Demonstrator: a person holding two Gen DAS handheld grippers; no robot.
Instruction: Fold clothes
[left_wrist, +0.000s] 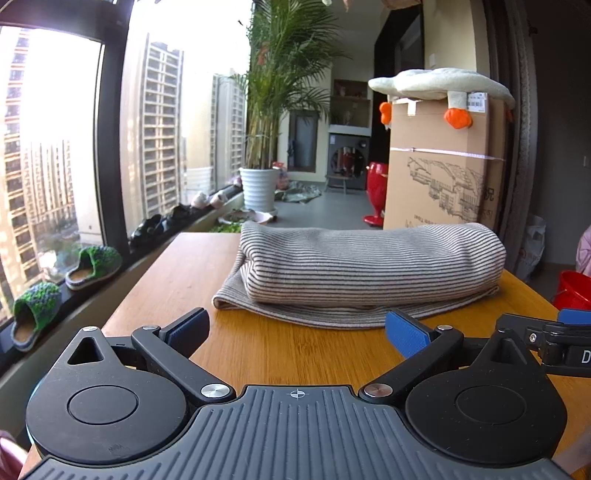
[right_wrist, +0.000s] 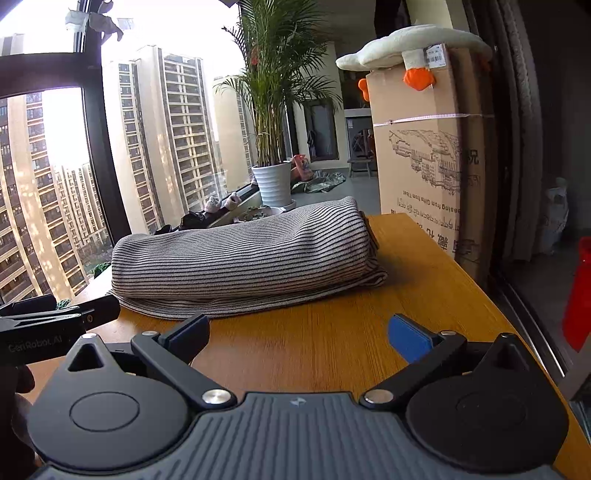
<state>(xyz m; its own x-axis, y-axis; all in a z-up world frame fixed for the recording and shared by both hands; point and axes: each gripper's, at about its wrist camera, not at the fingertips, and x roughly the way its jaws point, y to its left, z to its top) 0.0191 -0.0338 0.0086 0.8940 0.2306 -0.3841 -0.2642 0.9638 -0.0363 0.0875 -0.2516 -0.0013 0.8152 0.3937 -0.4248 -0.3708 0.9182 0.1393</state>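
Both wrist cameras sit low over the table (left_wrist: 258, 354), looking forward along their own spread fingers toward the window side. The left view faces the shirt (left_wrist: 369, 273) squarely and close; the right view sees it (right_wrist: 240, 258) from its right. Both share the plant (left_wrist: 273, 92), box (left_wrist: 439, 166) and towers outside.

Your striped garment (right_wrist: 243, 258) hides the table's (right_wrist: 332, 343) far edge, and the red bucket (left_wrist: 574, 290) is cut off at the frame's edge.

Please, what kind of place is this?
Probably an enclosed balcony in a high-rise flat: tall windows facing apartment towers, a potted palm, slippers on the sill.
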